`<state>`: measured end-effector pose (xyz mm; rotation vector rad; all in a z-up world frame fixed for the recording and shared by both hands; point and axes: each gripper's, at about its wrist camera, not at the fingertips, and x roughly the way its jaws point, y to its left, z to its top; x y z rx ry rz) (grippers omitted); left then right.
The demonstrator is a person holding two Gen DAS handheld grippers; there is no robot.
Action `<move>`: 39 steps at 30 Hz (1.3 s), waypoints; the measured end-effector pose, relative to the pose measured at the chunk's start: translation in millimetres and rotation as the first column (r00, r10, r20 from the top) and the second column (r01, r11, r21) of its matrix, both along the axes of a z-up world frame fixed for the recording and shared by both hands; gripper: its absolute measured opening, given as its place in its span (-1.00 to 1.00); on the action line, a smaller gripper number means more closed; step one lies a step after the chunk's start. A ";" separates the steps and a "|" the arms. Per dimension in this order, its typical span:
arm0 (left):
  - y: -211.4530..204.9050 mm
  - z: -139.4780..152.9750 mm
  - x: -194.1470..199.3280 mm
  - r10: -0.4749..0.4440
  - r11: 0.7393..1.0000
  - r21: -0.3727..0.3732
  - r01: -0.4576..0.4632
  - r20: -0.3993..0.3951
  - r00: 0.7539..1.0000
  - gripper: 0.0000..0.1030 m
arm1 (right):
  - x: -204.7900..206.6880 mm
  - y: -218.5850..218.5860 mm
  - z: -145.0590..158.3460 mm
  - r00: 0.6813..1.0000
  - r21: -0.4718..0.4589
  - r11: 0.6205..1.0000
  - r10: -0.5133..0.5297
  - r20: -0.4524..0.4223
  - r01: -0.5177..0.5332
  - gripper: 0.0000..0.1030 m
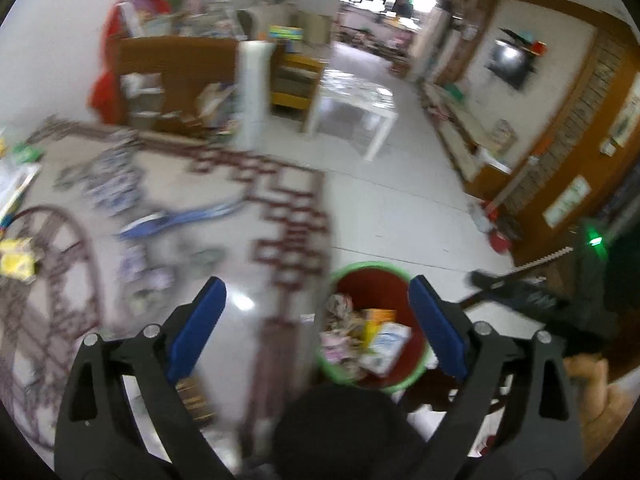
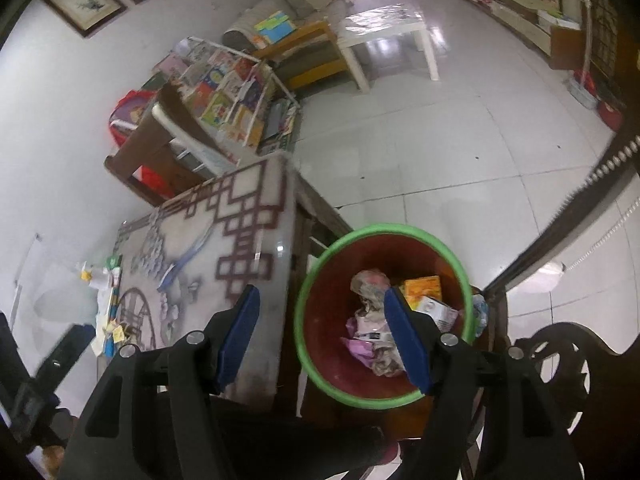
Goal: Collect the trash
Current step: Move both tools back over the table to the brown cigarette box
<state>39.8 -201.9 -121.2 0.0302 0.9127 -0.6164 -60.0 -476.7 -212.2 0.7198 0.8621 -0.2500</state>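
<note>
A bin with a green rim (image 1: 372,266) and red inside stands on the floor beside the patterned table (image 1: 224,240). It holds crumpled paper (image 2: 370,282), an orange box (image 2: 422,286) and other wrappers. My left gripper (image 1: 316,283) hangs open over the table's edge, its right pad above the bin, with nothing between the pads. My right gripper (image 2: 320,292) is open too and empty, and straddles the bin's green rim (image 2: 400,229) and the table's edge (image 2: 280,248). Yellow wrappers (image 1: 16,262) lie at the table's left side. More scraps of litter (image 2: 106,280) lie at its far end.
A dark carved wooden chair (image 2: 560,360) stands right of the bin. A rack of children's books (image 2: 228,92) and a wooden cabinet (image 1: 176,76) are beyond the table. A white side table (image 2: 384,20) stands on the tiled floor (image 2: 440,152).
</note>
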 end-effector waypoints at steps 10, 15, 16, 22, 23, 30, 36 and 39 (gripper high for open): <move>127.4 -57.4 18.8 0.291 0.955 0.097 -0.281 -0.126 0.948 0.76 | 36.7 78.6 29.1 0.970 -0.093 0.967 0.241 0.031 -0.237 0.24; 116.1 -90.8 20.4 0.247 0.966 0.130 -0.224 -0.206 0.947 0.76 | 43.7 105.7 33.3 0.954 -0.099 0.950 0.299 0.031 -0.295 0.25; 112.7 -96.1 20.2 0.240 0.967 0.140 -0.214 -0.213 0.947 0.76 | 43.7 109.1 34.0 0.952 -0.100 0.949 0.305 0.030 -0.301 0.25; 92.8 -127.5 23.9 0.223 0.962 0.210 -0.177 -0.221 0.949 0.56 | 33.7 118.1 35.8 0.946 -0.110 0.941 0.325 0.015 -0.321 0.25; 91.9 -130.3 24.3 0.223 0.961 0.214 -0.175 -0.228 0.948 0.41 | 32.9 118.5 34.7 0.946 -0.104 0.941 0.324 0.011 -0.322 0.25; 92.4 -139.0 21.9 0.215 0.961 0.223 -0.162 -0.238 0.947 0.08 | 31.2 124.5 36.5 0.943 -0.108 0.938 0.332 0.000 -0.330 0.25; 97.7 -141.8 20.8 0.217 0.960 0.229 -0.164 -0.229 0.949 0.01 | 32.4 133.5 36.0 0.935 -0.112 0.928 0.355 -0.013 -0.355 0.25; 103.2 -143.7 20.9 0.225 0.955 0.242 -0.169 -0.225 0.948 -0.08 | 34.8 141.8 39.2 0.924 -0.127 0.916 0.383 -0.018 -0.382 0.25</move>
